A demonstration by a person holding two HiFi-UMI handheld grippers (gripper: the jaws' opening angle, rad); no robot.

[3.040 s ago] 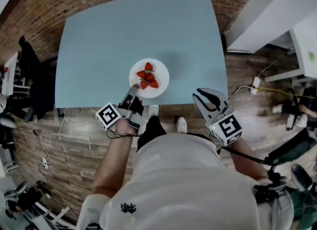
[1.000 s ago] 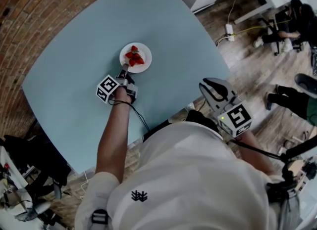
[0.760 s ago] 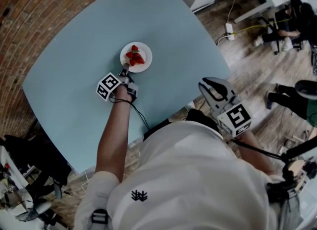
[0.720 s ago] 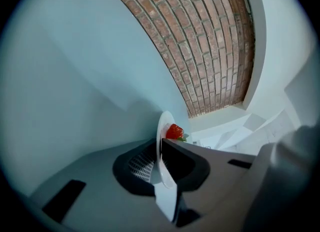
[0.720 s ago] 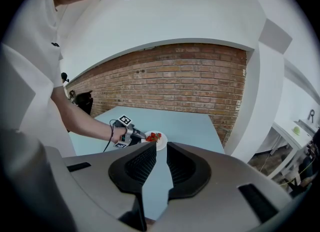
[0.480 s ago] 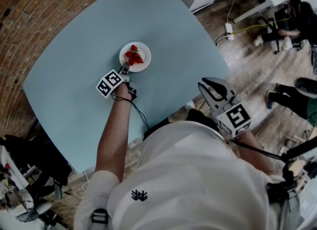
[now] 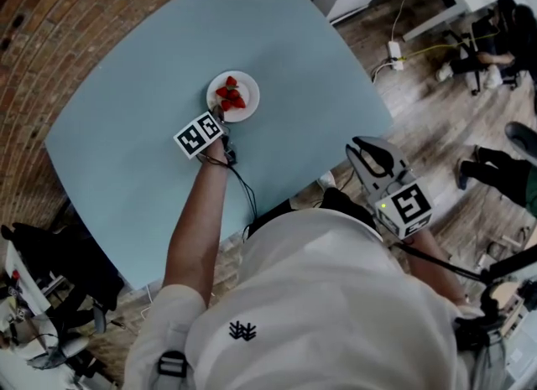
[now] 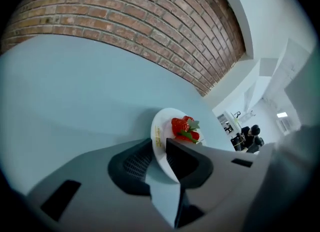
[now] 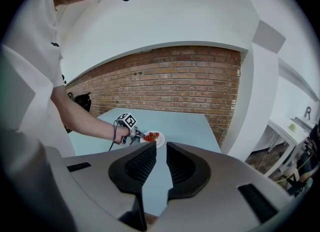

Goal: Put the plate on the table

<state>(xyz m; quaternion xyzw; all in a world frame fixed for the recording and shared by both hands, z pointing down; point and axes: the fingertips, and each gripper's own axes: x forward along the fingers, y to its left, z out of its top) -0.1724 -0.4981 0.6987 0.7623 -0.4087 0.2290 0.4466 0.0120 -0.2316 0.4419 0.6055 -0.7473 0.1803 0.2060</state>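
Placing step, nearly done, I judge — plate (image 7: 250,88) sits on table (image 7: 151,61), upper centre-left; left gripper (image 7: 220,114) clamps its rim. Next: let go, back off. Right gripper (image 7: 362,147) idle — jaws slightly apart, empty.

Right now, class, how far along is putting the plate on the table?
Done: the plate of strawberries sits over the blue table, seemingly down on it. In hand: the left gripper has its fingers closed on the rim. Left: let go and pull back. The right gripper is empty, off the table's edge.
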